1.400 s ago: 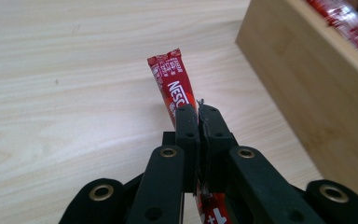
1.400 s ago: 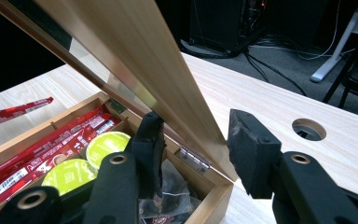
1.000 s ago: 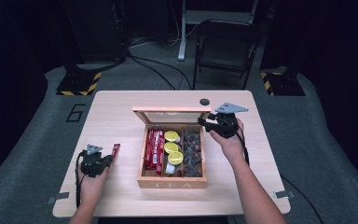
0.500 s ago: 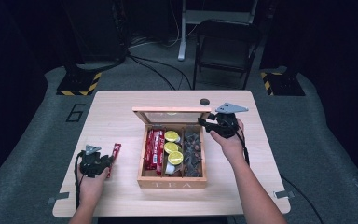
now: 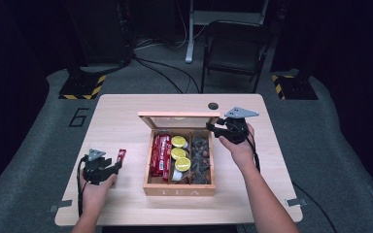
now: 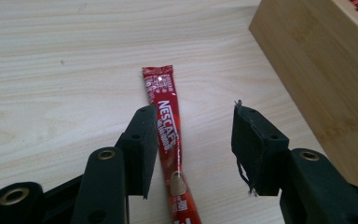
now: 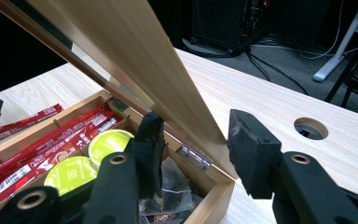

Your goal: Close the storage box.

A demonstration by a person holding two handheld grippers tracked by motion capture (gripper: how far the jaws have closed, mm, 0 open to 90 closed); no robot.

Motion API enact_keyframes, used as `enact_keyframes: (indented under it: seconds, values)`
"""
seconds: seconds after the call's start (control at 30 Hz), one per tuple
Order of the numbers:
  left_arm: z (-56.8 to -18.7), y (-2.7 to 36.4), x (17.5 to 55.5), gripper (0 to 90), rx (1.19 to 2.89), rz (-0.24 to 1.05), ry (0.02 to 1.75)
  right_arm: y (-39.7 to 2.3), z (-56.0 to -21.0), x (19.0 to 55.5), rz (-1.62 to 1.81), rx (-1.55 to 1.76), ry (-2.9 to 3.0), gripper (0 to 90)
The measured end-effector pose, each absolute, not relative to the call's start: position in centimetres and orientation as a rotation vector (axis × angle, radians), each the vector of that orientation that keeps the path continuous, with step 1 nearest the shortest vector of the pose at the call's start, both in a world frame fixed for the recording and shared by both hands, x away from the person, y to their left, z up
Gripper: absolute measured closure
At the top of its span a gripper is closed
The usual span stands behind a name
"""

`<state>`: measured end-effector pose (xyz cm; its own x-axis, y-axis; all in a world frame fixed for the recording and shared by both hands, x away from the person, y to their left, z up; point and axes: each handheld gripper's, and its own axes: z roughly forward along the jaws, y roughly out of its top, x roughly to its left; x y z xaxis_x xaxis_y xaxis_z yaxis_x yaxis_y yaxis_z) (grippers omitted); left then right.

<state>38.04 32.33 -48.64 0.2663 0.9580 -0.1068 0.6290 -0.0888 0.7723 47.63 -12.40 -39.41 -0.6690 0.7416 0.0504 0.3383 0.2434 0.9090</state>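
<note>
Grippers split the work: one frees a sachet, one props the lid.

Left gripper (image 6: 191, 154) has just been opening; its jaws stand apart, the red Nescafé coffee stick (image 6: 168, 140) lying loose between them on the pale wooden table (image 5: 126, 116), left of the wooden tea box (image 5: 179, 187); right gripper (image 7: 193, 154) straddles the raised glass-paned lid (image 7: 121, 60), apparently holding it open; whether it clamps, I cannot tell; inside sit red sticks (image 5: 160, 155), green-topped pods (image 5: 178, 153), dark tea bags (image 5: 201, 158).

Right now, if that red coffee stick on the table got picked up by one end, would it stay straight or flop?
The red coffee stick looks like a thin foil sachet lying flat, so it would probably sag a little. Its glossy wrapper may slip between pads. Being flat and narrow, it should slide when pushed, not roll.
</note>
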Motion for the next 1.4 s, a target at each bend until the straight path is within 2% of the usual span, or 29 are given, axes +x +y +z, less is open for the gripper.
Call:
enact_keyframes:
  seconds: [0.37,0.67,1.07,1.4]
  values:
    - [-47.1,30.9,38.0,50.0,1.81,0.526,1.376,-12.4,-39.5,47.5,1.402,0.981,2.125,56.0]
    - [-44.2,29.3,38.7,49.6,1.821,0.493,1.285,-12.3,-39.6,47.1,1.395,0.984,2.13,55.8]
    - [-39.2,26.6,39.4,49.6,1.839,0.512,1.147,-12.3,-39.8,46.6,1.376,0.976,2.142,55.4]
    - [-36.3,25.0,39.9,50.1,1.866,0.549,1.088,-12.4,-39.9,46.5,1.376,0.975,2.148,55.2]
